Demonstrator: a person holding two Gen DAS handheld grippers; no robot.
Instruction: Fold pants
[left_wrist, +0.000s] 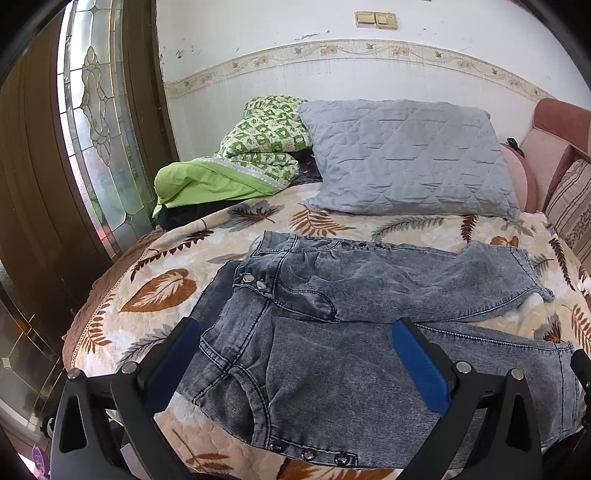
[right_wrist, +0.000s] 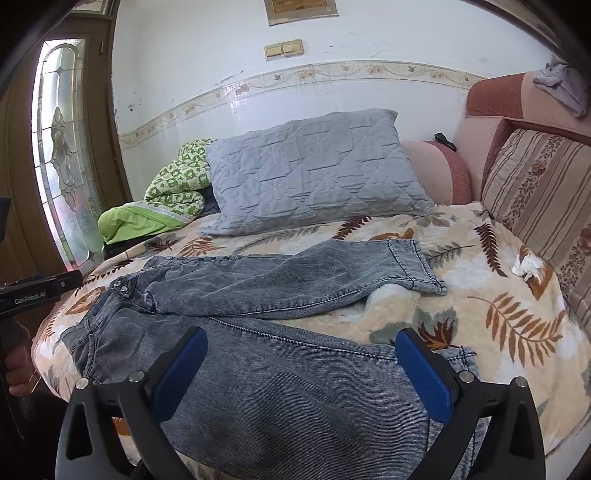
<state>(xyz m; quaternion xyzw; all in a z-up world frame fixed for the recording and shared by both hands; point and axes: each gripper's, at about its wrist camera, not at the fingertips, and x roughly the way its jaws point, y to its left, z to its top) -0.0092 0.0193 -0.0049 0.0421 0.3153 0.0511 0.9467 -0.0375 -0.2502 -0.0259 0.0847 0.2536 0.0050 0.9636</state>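
Grey washed jeans (left_wrist: 351, 295) lie spread on the leaf-patterned bedspread (left_wrist: 155, 291), waist to the left, both legs running right. The far leg ends in a cuff (right_wrist: 417, 266); the near leg lies along the bed's front edge (right_wrist: 295, 387). My left gripper (left_wrist: 295, 354) is open and empty, hovering above the waist and hip area of the near side. My right gripper (right_wrist: 301, 363) is open and empty, above the near leg. The left gripper's body shows at the left edge of the right wrist view (right_wrist: 33, 291).
A grey quilted pillow (left_wrist: 402, 155) and a green folded quilt (left_wrist: 240, 162) lie at the back of the bed. A striped cushion (right_wrist: 546, 192) and pink sofa back stand at the right. A crumpled white tissue (right_wrist: 528, 266) lies near the cushion. A wooden door with glass (left_wrist: 92, 110) is left.
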